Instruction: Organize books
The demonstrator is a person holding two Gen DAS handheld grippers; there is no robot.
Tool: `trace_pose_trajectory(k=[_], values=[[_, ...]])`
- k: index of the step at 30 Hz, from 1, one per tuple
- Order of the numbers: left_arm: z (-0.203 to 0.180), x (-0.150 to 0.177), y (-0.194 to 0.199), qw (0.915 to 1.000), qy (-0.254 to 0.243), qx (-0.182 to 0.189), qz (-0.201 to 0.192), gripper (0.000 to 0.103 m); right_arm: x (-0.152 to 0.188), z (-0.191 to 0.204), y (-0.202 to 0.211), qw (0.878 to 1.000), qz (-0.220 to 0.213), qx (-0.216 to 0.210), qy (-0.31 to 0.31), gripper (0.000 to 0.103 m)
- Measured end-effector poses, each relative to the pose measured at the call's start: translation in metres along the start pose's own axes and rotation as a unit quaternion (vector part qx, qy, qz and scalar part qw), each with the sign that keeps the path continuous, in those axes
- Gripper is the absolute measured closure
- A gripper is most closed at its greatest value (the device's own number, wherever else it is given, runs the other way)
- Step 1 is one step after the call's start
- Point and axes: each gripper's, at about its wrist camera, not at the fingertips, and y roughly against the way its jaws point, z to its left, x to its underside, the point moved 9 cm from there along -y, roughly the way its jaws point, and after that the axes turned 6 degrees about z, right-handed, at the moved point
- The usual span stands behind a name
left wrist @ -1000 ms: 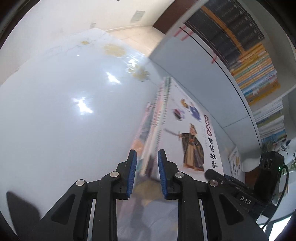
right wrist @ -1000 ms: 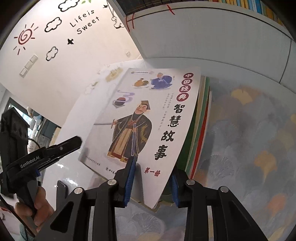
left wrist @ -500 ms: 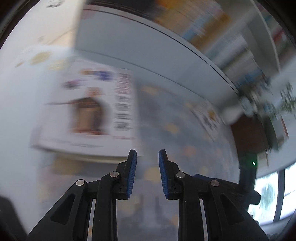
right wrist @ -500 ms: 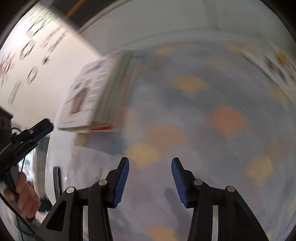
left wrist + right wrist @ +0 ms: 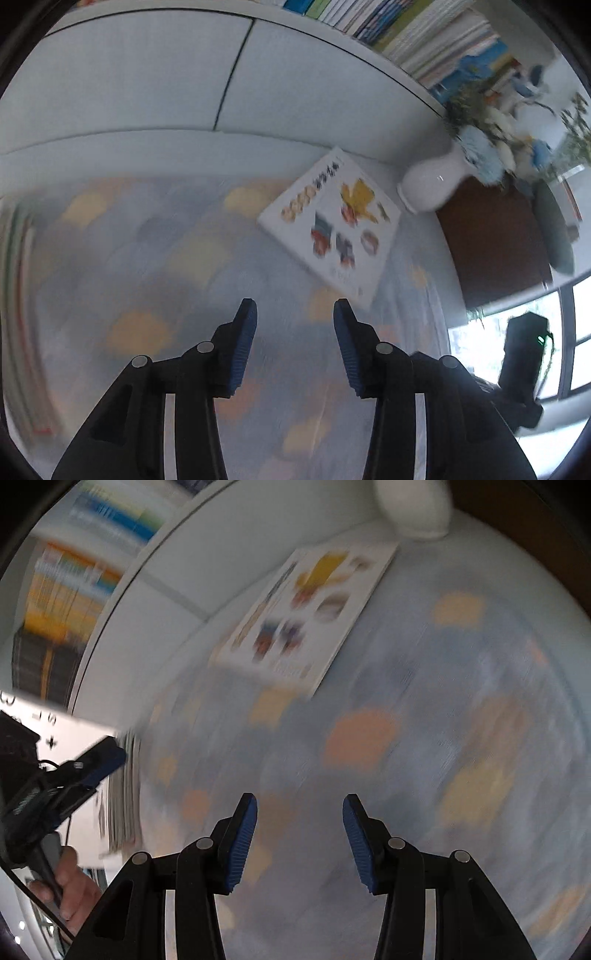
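A white picture book (image 5: 332, 221) lies flat on the patterned tablecloth (image 5: 177, 258), close to the white cabinet front; the right wrist view shows the same book (image 5: 303, 613) ahead. My left gripper (image 5: 294, 314) hovers short of it, jaws opening, nothing between them. My right gripper (image 5: 300, 808) is open and empty above the cloth. The stack of books (image 5: 18, 314) sits blurred at the far left edge, and the stack (image 5: 123, 794) also shows at the left in the right wrist view, next to my left gripper (image 5: 96, 764) held by a hand (image 5: 74, 890).
A white vase (image 5: 432, 184) with flowers stands just right of the picture book, beside a dark wooden surface (image 5: 491, 240). A shelf of upright books (image 5: 424, 33) runs above the white cabinet (image 5: 147, 81). A window (image 5: 576, 350) is at the right.
Both grippers let go of the book stack and swung right across the cloth. The stack slid to the left edge, the white picture book and vase came into view, and both jaws widened.
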Motion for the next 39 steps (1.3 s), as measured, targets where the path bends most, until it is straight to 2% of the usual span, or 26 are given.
trace_pose_trajectory(k=[5, 9, 14, 16, 17, 19, 22, 25, 26, 29, 30, 34, 37, 39], values=[[0.005, -0.044, -0.038, 0.9994, 0.022, -0.027, -0.009, 0.062, -0.051, -0.013, 0.002, 1.000, -0.023, 0.006, 0.011, 0.056], [0.015, -0.074, -0.069, 0.9982, 0.037, -0.046, -0.010, 0.062, -0.081, -0.016, -0.011, 1.000, -0.020, 0.015, 0.018, 0.056], [0.021, -0.089, -0.105, 0.9979, 0.042, -0.048, 0.009, 0.062, -0.102, -0.025, -0.031, 1.000, -0.007, 0.005, 0.007, 0.056], [0.019, -0.084, -0.115, 0.9982, 0.040, -0.042, 0.018, 0.063, -0.105, -0.027, -0.038, 1.000, -0.008, 0.004, 0.010, 0.056], [0.017, -0.085, -0.114, 0.9984, 0.034, -0.045, 0.003, 0.062, -0.107, -0.026, -0.040, 1.000, -0.012, 0.005, 0.013, 0.056], [0.012, -0.082, -0.116, 0.9988, 0.023, -0.043, -0.001, 0.060, -0.110, -0.024, -0.042, 0.999, -0.028, 0.010, 0.026, 0.056], [0.004, -0.077, -0.122, 0.9993, 0.012, -0.030, 0.018, 0.060, -0.113, -0.015, -0.047, 0.998, -0.040, 0.015, 0.046, 0.055], [-0.002, -0.069, -0.123, 0.9983, -0.018, -0.050, 0.023, 0.060, -0.115, -0.014, -0.048, 0.998, -0.043, 0.021, 0.047, 0.054], [-0.006, -0.064, -0.123, 0.9983, -0.025, -0.045, 0.029, 0.060, -0.114, -0.015, -0.046, 0.998, -0.040, 0.009, 0.043, 0.054], [-0.018, -0.048, -0.121, 0.9983, -0.035, -0.021, 0.043, 0.060, -0.104, -0.015, -0.038, 0.997, -0.016, -0.076, 0.010, 0.056], [-0.022, -0.040, -0.121, 0.9979, -0.041, -0.019, 0.046, 0.060, -0.099, -0.012, -0.034, 0.996, -0.011, -0.087, 0.011, 0.056], [-0.027, -0.014, -0.121, 0.9966, -0.054, -0.027, 0.057, 0.060, -0.076, -0.005, -0.020, 0.998, -0.022, -0.039, 0.053, 0.057], [-0.028, 0.000, -0.119, 0.9967, -0.045, -0.014, 0.067, 0.060, -0.076, -0.014, -0.010, 0.998, -0.042, -0.027, 0.033, 0.066], [-0.028, 0.008, -0.117, 0.9965, -0.036, 0.000, 0.076, 0.060, -0.078, -0.022, -0.007, 0.999, -0.049, -0.017, 0.016, 0.089]])
